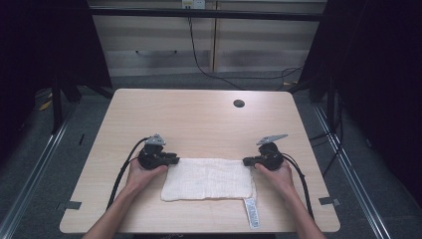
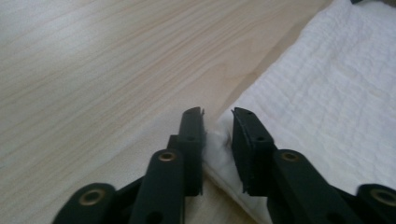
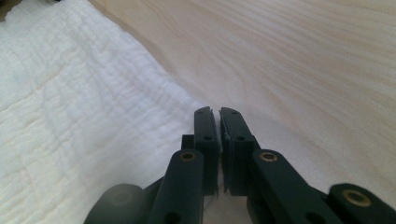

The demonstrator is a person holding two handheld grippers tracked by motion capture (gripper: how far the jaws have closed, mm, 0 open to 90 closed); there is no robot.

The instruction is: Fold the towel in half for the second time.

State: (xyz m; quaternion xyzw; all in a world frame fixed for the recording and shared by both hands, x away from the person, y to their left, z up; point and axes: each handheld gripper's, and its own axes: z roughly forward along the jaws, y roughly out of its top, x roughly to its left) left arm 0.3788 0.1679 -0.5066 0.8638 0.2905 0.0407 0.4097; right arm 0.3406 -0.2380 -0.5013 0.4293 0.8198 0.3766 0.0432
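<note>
— Where's the cloth [image 1: 208, 178]?
— Flat on the table [image 1: 199, 119]. My left tool [image 2: 218, 122] stands slightly apart around its corner; my right tool [image 3: 218, 119] is closed, any pinched cloth hidden.

Pretty plain setup: a light wood-grain table [image 1: 199, 119] with rounded corners and a round cable hole [image 1: 239, 103] near its far edge. Grey floor [image 1: 59, 164] all around, with metal rails [image 1: 37, 164] down both sides. Behind sit pale cabinets [image 1: 164, 45], a black cable [image 1: 199, 59] dangling down, and dark curtains [image 1: 30, 45] on either side.
</note>
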